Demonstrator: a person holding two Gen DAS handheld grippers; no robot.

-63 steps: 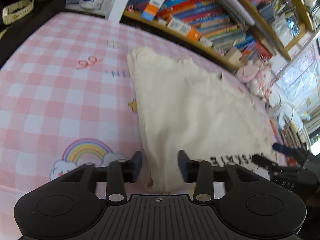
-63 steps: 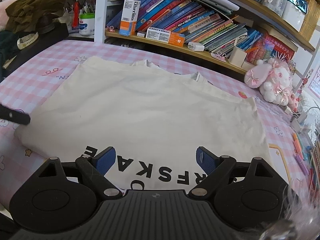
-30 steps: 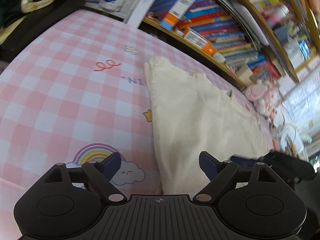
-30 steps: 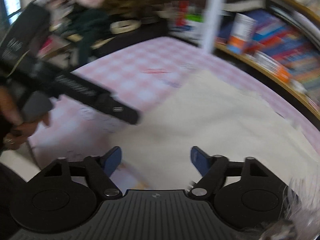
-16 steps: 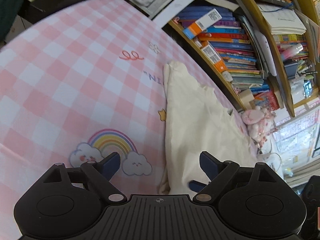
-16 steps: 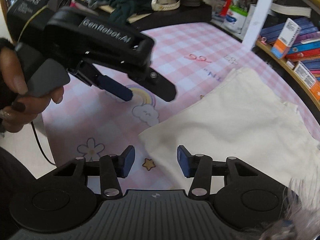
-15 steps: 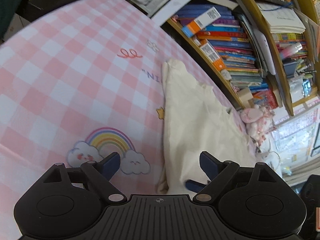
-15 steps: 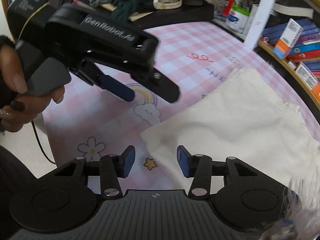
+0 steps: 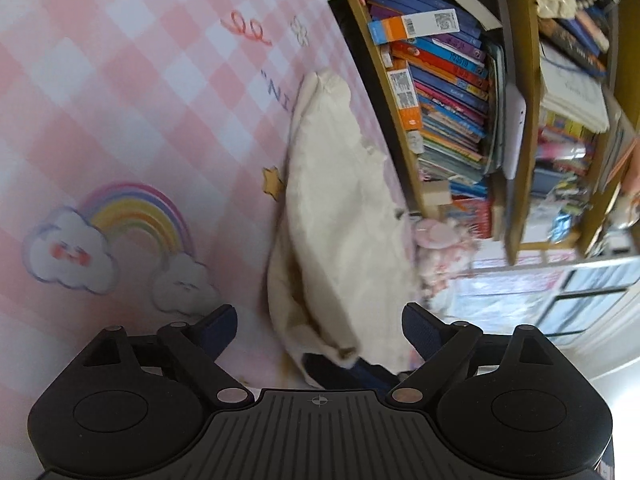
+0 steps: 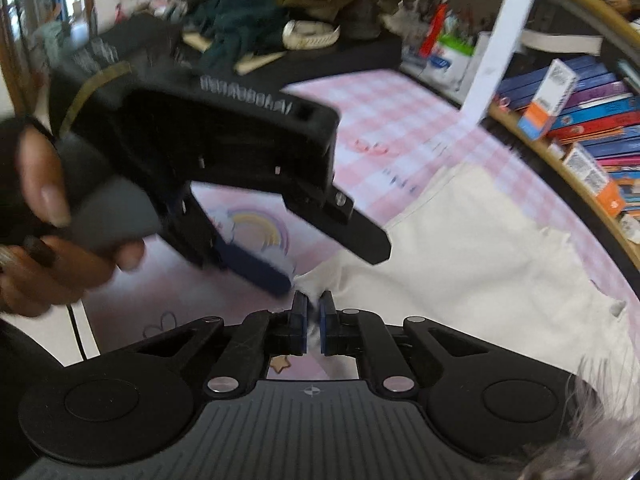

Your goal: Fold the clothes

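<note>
One cream T-shirt (image 10: 472,240) on the desk (image 9: 100,92): right gripper (image 10: 313,312) pinched its corner, left gripper (image 9: 320,332) fingers opening, spread wide.

Your garment (image 10: 472,248) is a cream, off-white top (image 9: 340,216), spread mostly flat on the pink-and-white checked cover. Its cloth is plain and slightly rumpled, with soft creases running along its length. In the right wrist view it fills the right half of the surface, its far edge running along close under the bookshelf, with a small notch-like bump or two showing on that edge. Its near left corner is lifted off the cover and gathered into a small peak. In the left wrist view that same corner curls up, folding back a little over itself.
</note>
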